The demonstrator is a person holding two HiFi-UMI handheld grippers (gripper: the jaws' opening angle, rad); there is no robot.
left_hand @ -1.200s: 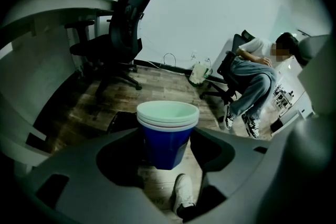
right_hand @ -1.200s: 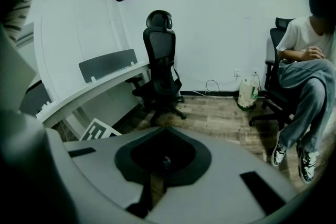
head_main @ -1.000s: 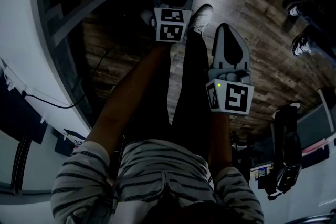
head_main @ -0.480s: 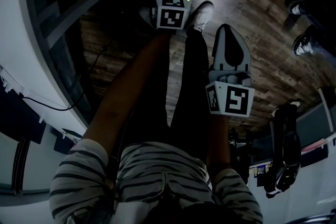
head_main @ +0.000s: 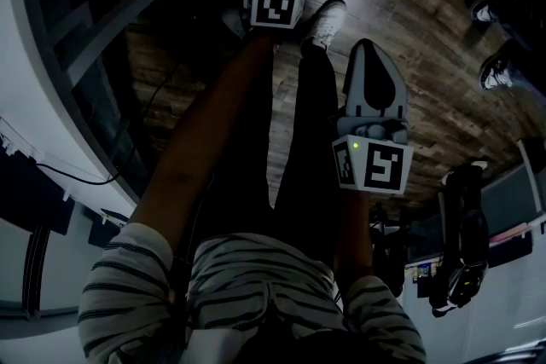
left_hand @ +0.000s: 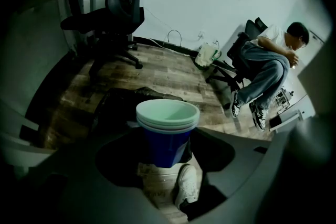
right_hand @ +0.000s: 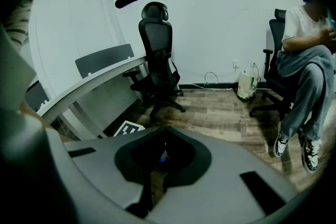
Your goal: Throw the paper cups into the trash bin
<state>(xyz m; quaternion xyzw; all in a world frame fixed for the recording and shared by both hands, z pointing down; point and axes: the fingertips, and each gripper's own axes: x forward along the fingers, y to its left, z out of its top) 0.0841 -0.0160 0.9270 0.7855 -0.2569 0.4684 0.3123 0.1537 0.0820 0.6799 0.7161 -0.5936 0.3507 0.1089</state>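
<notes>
Left gripper (left_hand: 166, 153) gripped stacked cups (left_hand: 167, 131) by the far bin (left_hand: 118, 106); right gripper (head_main: 368, 55), nearer, was closed and empty.

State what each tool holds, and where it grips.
Left tool clamps the stacked blue paper cups by their lower side walls. Right tool is shut, empty.

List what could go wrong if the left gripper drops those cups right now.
1. The stacked cups in the left gripper seem to sit near the edge of the dark trash bin, with the person's shoe and floor showing just under them. Released here, they might miss the bin.
2. Several cups are nested, so they may separate as they fall and scatter.
</notes>
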